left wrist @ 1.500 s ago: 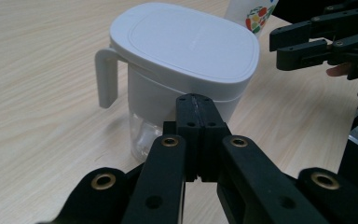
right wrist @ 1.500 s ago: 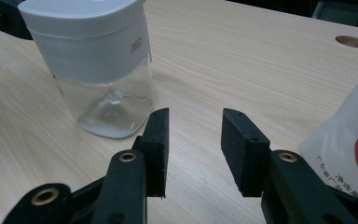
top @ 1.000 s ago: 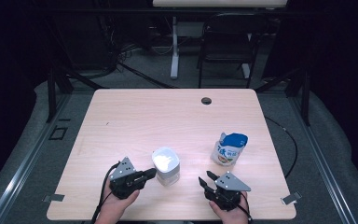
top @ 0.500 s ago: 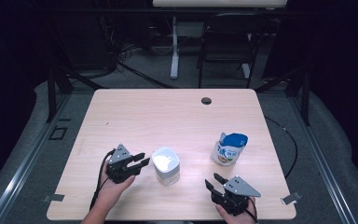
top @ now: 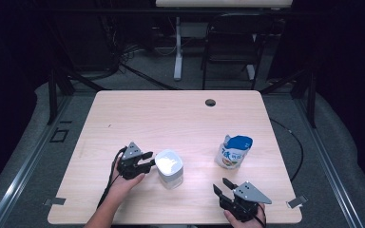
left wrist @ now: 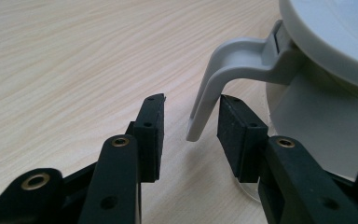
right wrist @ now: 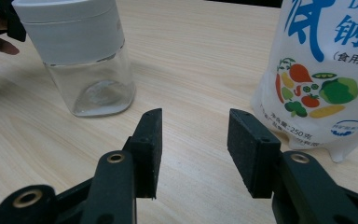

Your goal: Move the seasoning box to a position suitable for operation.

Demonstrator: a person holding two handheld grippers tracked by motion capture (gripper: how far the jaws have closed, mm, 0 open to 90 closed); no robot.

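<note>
Left gripper point(top: 148, 160) shifted left, jaws opening around jar point(top: 169, 168) latch; right gripper point(top: 222, 186) apart; dim room.

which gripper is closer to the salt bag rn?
Right. The right gripper sits just in front of the salt bag, jaws open and empty. The left gripper is across the table at the lidded glass jar.

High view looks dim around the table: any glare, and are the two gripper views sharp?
High view: dark surround, lit table, glare on the jar lid. Left gripper view: pads sharp, grey lid latch slightly soft, lid edge washed out. Right gripper view: glass jar and salt bag legible, mild softness.
</note>
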